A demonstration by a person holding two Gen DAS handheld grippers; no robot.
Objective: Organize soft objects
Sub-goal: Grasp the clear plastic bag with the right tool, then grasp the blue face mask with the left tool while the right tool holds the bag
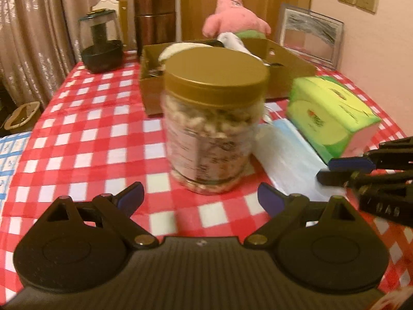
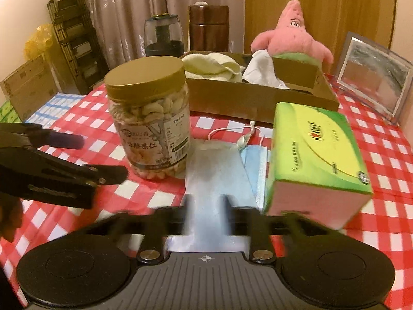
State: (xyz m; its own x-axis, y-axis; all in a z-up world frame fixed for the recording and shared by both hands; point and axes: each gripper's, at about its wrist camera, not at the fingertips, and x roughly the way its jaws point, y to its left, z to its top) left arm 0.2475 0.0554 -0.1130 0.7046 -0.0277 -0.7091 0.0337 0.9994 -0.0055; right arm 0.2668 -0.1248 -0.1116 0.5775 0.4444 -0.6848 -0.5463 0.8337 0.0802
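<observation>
Red-and-white checked tablecloth (image 2: 382, 139) covers the table; curtains (image 2: 124, 13) and a wooden panel close the background.

Item 1, face masks (image 2: 219, 170): pale blue stack lying flat at lower centre of the right wrist view, ear loops trailing toward the box. My right gripper (image 2: 206, 206) sits over their near edge with its fingers (image 2: 228, 206) part-way closed and blurred; I cannot tell whether they pinch the top mask.

Item 2, green tissue box (image 2: 317, 155): right of centre, just beside the masks, its near corner over them.

Item 3, cashew jar (image 1: 214, 121) with gold lid: upright, centre of the left wrist view, directly ahead of my left gripper (image 1: 201, 199), whose jaws stand wide apart and clear of it.

Item 4, cardboard box (image 2: 284, 95): behind the jar, holding a cream towel (image 2: 214, 64) and a white cloth (image 2: 260, 69).

Item 5, pink star plush (image 2: 291, 36): upper right, behind the box.

Item 6, glass humidifier (image 1: 100, 44), brown canister (image 1: 155, 20), clear picture frame (image 2: 374, 77): along the table's far edge.
</observation>
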